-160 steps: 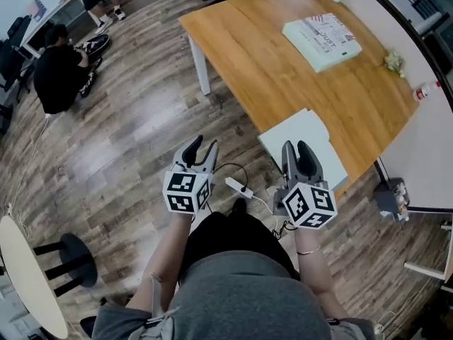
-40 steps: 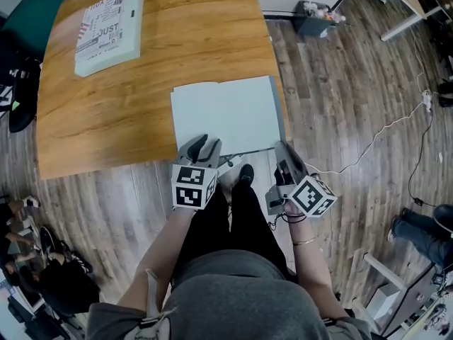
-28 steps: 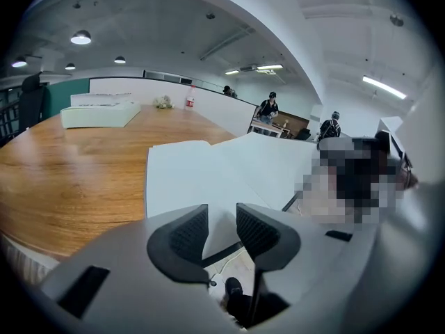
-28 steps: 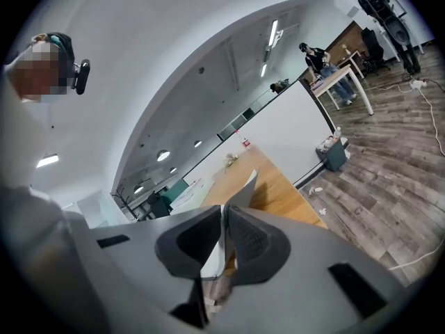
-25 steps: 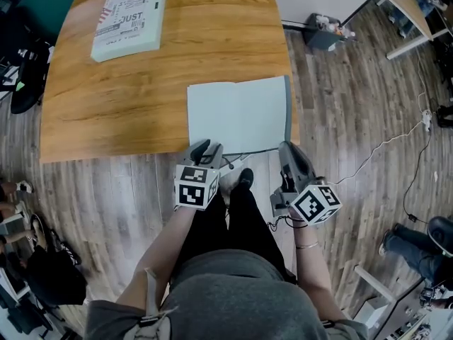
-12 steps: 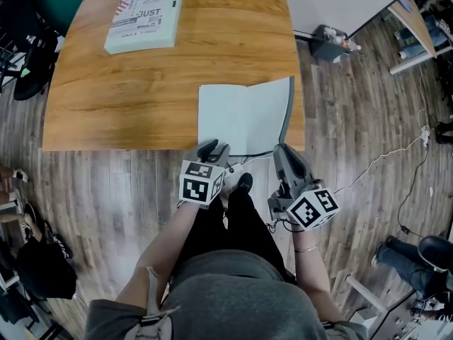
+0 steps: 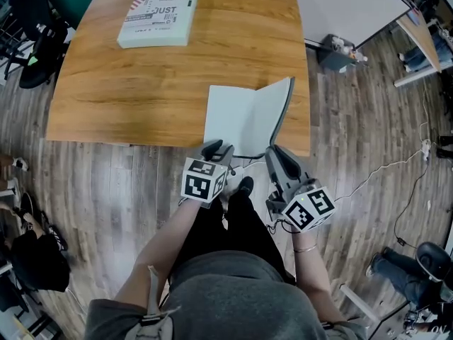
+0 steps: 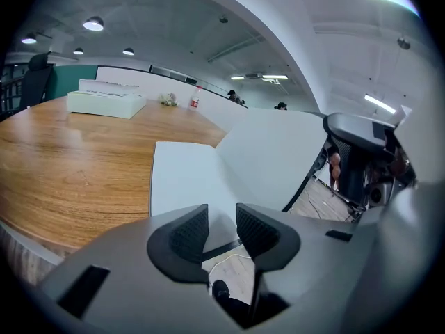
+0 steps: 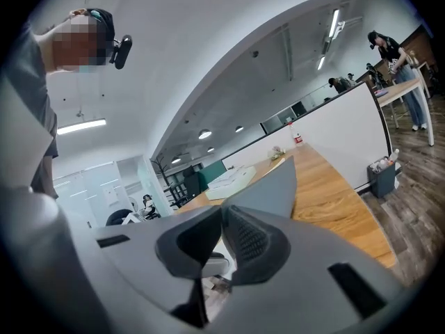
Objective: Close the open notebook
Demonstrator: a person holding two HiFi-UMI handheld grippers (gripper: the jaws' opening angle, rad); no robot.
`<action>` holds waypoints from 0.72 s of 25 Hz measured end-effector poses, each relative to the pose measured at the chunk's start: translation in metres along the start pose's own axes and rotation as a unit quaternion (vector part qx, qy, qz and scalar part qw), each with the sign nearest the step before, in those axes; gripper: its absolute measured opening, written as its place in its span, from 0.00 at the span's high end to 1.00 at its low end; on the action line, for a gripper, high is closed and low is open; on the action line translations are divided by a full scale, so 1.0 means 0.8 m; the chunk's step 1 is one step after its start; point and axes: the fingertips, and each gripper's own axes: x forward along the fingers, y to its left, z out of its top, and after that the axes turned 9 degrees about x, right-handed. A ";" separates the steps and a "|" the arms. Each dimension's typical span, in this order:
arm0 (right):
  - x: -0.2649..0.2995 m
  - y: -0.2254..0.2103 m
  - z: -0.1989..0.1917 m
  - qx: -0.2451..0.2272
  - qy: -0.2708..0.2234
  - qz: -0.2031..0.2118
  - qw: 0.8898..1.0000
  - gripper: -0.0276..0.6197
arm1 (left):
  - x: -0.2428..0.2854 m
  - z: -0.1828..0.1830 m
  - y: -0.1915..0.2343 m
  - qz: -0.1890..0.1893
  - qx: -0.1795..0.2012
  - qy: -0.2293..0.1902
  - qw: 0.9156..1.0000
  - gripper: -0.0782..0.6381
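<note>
I read this as the middle of the closing fold. The notebook (image 7: 237, 119) lies at the near right corner of the bench (image 7: 127, 76), close to the edge where I stand, and only its left page (image 7: 228, 115) is flat on the wood. Its right cover (image 7: 279, 112) stands tilted up off the surface, roughly halfway to upright, hinged on the spine. My right gripper (image 7: 274, 156) is at the near lower corner of that cover. In the right gripper view its jaws are drawn almost together with the thin board running out from between them, so I take it as a pinch on the cover. My left gripper (image 7: 216, 149) hangs just short of the near edge of the left page, jaws spread wide with nothing between them, only the page and the floor beyond showing through the gap. A white box (image 7: 159, 14) sits well apart at the far side of the bench and plays no part. The next move, as I judge it, is to carry the pinched corner on over the spine in an arc to the left and lower it onto the flat page. The left gripper must clear out of the way, or be ready to press the closed cover down. The pinch is on a thin edge, so I would watch for it slipping free.
</note>
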 end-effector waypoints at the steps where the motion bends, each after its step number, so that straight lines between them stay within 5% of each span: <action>1: 0.003 0.002 -0.001 -0.001 0.002 0.003 1.000 0.89 | 0.000 0.000 0.000 -0.002 -0.001 0.001 1.000 0.70; 18: 0.043 0.037 -0.033 -0.011 0.061 0.065 0.996 0.89 | -0.043 -0.009 0.051 0.050 -0.062 -0.013 0.997 0.70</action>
